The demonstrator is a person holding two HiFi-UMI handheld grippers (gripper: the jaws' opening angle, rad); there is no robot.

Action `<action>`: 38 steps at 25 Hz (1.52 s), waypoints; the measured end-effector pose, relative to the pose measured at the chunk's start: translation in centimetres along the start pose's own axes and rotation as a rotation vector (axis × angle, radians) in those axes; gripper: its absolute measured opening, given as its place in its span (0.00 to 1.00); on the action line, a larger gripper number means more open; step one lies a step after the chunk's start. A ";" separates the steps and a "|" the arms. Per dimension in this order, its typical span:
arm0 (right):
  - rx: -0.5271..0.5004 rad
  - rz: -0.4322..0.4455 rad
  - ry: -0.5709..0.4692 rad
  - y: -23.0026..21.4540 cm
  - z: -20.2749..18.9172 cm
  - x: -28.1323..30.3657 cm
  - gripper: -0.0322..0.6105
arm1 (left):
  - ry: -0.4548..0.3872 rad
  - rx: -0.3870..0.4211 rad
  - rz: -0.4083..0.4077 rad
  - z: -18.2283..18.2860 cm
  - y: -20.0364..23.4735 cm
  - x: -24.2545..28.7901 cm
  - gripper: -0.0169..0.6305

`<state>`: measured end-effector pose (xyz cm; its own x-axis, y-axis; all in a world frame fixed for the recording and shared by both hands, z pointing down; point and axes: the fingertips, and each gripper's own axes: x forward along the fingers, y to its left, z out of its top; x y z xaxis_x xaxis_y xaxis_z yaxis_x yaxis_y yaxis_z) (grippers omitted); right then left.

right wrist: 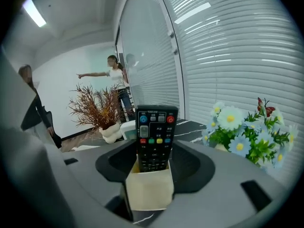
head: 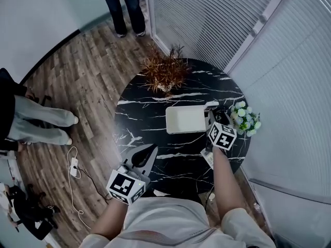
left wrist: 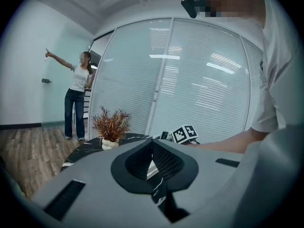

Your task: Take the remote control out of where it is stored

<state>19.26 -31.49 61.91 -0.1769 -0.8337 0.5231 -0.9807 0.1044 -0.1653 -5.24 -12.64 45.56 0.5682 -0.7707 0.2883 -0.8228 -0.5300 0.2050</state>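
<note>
In one holder (right wrist: 148, 190), one remote control (right wrist: 155, 137)

Remote control (right wrist: 153, 137): the lower end is sunk in the cream holder (right wrist: 148, 190), so you cannot see how deep it sits. The button print is too small to read.

Head view: your right tongs (head: 212, 120) and their marker cube cover the remote and holder almost wholly.

Bench (head: 155, 105): the near rim is lost under your shirt and forearms.

Standing person (head: 124, 6): cut off at the waist by the top edge.

Second person (head: 39, 119): cut off by the left edge, showing mostly legs.
</note>
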 end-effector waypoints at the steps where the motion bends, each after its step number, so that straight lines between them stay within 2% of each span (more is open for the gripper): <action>1: -0.002 0.000 -0.008 0.0 0.1 -0.1 0.42 | 0.000 -0.001 0.000 0.0 0.0 0.0 0.04; 14: -0.013 0.045 -0.073 0.5 1.5 -2.2 0.40 | -0.010 0.008 -0.010 0.0 -0.7 -1.1 0.04; 24: 0.018 0.096 -0.187 1.5 6.5 -6.3 0.40 | -0.025 0.005 -0.008 0.0 -1.1 -2.5 0.04; 29: -0.019 0.128 -0.232 1.9 7.9 -10.4 0.40 | -0.042 0.006 -0.020 0.2 -1.5 -2.8 0.04; 33: -0.120 0.182 -0.184 3.2 7.0 -14.2 0.40 | -0.051 0.005 -0.035 0.4 -1.9 -3.0 0.04; 36: -0.220 0.206 -0.088 4.0 4.2 -16.5 0.39 | -0.049 0.006 -0.049 0.4 -2.1 -3.1 0.04; 38: -0.248 0.221 -0.023 4.2 1.9 -17.8 0.39 | -0.047 0.011 -0.060 0.5 -2.3 -3.3 0.04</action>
<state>18.45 -17.22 50.30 -0.3889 -0.7876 0.4779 -0.9095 0.4108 -0.0631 -5.20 -9.06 43.69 0.6160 -0.7530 0.2313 -0.7873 -0.5796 0.2103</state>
